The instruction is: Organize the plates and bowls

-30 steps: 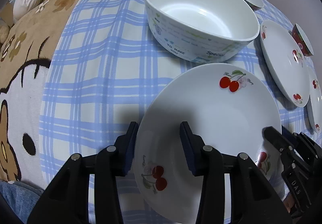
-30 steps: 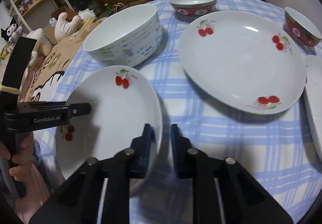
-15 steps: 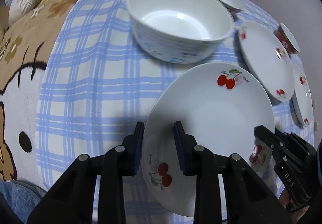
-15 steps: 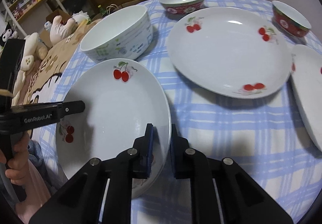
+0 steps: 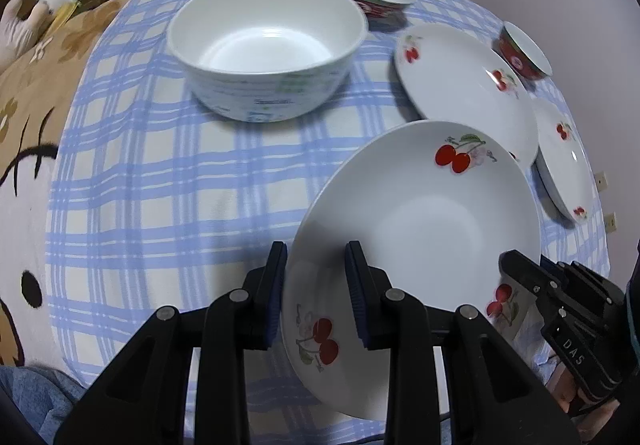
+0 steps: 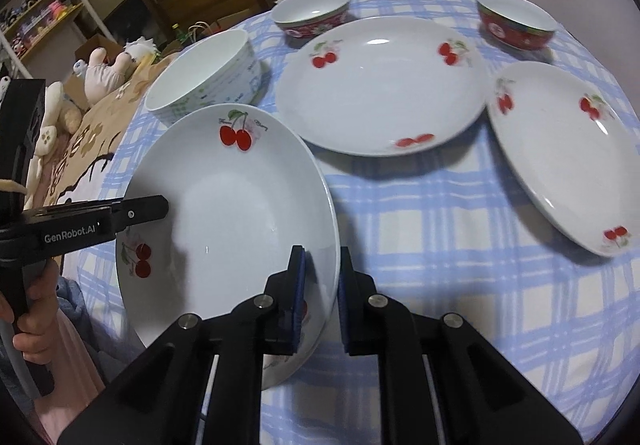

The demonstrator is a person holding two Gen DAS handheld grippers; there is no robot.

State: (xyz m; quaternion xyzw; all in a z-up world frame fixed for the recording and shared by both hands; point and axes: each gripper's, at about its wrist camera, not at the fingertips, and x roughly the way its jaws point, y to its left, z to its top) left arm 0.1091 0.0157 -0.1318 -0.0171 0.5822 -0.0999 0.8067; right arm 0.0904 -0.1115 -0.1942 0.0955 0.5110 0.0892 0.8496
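Left gripper (image 5: 316, 293) and right gripper (image 6: 320, 297), each clamped on opposite rims of one cherry plate (image 6: 224, 213) held above the checked cloth (image 5: 160, 181); nothing stacked yet: two plates, three bowls remaining apart.

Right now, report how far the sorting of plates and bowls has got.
Done: nothing is stacked yet. In hand: the left gripper and right gripper clamp opposite rims of one cherry plate, lifted and tilted over the checked tablecloth; the left's jaws have just closed on it. Left: two more cherry plates, the big white bowl and two red bowls, all separate.
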